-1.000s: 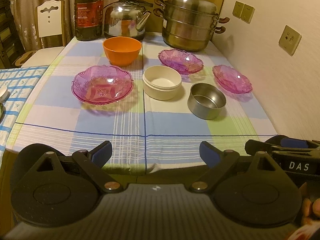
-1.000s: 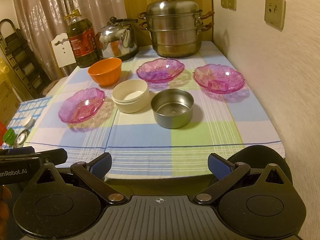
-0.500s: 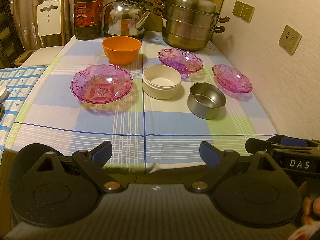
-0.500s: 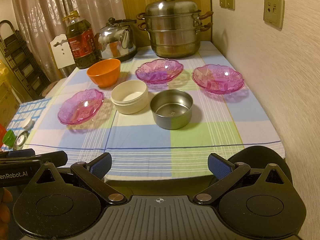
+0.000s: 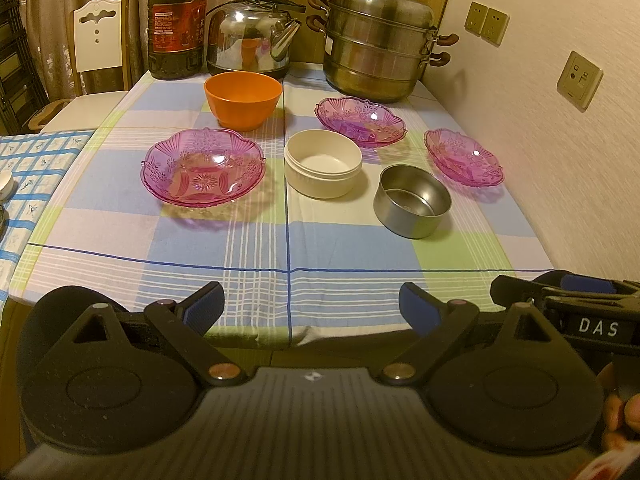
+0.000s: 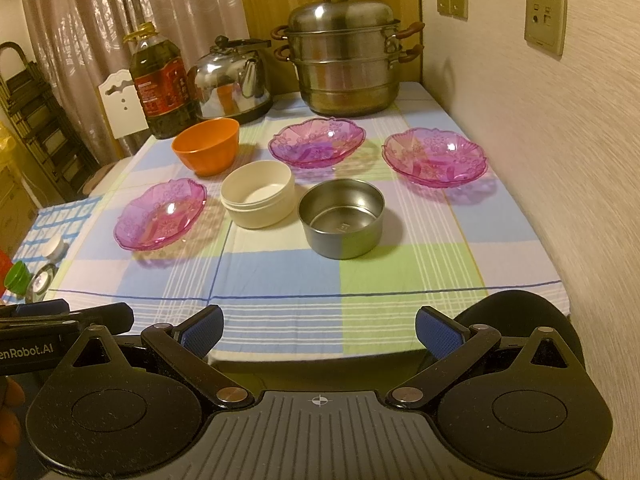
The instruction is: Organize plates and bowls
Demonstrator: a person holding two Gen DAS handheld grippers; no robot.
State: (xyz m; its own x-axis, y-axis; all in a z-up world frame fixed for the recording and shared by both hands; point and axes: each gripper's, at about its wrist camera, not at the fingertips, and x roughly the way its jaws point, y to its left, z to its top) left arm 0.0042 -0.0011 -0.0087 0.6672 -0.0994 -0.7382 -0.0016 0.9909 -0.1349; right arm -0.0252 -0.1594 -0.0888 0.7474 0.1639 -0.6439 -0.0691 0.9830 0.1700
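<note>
Three pink glass plates lie on the checked tablecloth: one at the left point(image 5: 202, 170) point(image 6: 160, 214), one at the back middle point(image 5: 360, 120) point(image 6: 316, 142), one at the right by the wall point(image 5: 464, 156) point(image 6: 434, 156). An orange bowl point(image 5: 242, 98) point(image 6: 206, 144), a cream bowl point(image 5: 322, 162) point(image 6: 258, 192) and a steel bowl point(image 5: 412, 200) point(image 6: 342, 216) stand between them. My left gripper point(image 5: 311, 306) and right gripper point(image 6: 319, 328) both hover open and empty over the table's near edge, well short of the dishes.
At the back stand an oil bottle point(image 5: 178, 20), a steel kettle point(image 5: 252, 36) and a stacked steamer pot point(image 5: 378, 40). The wall point(image 6: 560, 140) runs along the table's right side. A white chair point(image 5: 98, 36) and a second table point(image 5: 36, 168) lie left.
Both grippers have crept slightly forward toward the table; the dishes have not moved and both grippers stay open.
</note>
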